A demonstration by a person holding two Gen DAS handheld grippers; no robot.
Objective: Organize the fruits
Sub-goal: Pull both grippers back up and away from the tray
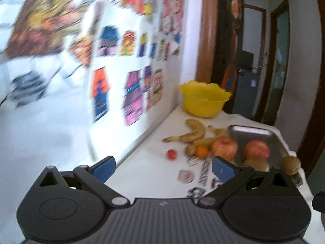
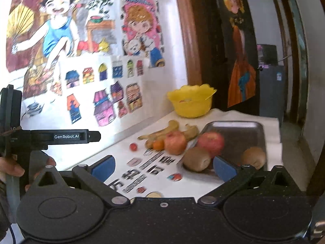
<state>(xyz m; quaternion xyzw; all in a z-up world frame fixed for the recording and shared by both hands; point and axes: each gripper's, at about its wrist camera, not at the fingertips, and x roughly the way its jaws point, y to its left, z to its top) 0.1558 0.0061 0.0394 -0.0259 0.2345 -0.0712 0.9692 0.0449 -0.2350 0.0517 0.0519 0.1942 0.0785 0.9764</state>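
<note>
At frame left, wall: drawings [image 2: 85, 46] taped up, running down to the white table [image 2: 146, 183]; no room to swing that way.
Far left, right wrist view: left gripper [image 2: 77, 136] seen side-on, held above the table's near-left edge; a hand [image 2: 12, 168] grips its handle.
Left gripper, own view: jaws spread wide, nothing between the blue pads [image 1: 103, 167]; view blurred, pointing at table and wall.
Lower centre, right wrist view: right gripper [image 2: 162, 167] spread wide, empty, hovering over printed stickers [image 2: 150, 162] on the table.
Centre, loose fruit: small red fruit [image 2: 133, 146] alone; bananas [image 2: 162, 132] behind; orange [image 2: 158, 144] touching apple [image 2: 175, 142].
Right of centre: kiwi [image 2: 196, 159] on the table, just beside the tray's near-left corner and just ahead of the right pad.
Right, metal tray [image 2: 243, 126]: holds second apple [image 2: 211, 143] and second kiwi [image 2: 254, 157]; far half bare.
Upper centre-right: yellow bowl [image 2: 191, 103] at the table's far end; contents hard to tell.
Step, judged: early sorting; most fruit not yet in tray or bowl, nothing gripped.
Next move, judged: right gripper is nearest the table kiwi; centre it between the pads, then close gently since it is round and could roll.
Edges: tray lies near the table's right edge, drop beyond.
Open room: the sticker strip in the lower middle of the frame, and the tray's bare far half.
</note>
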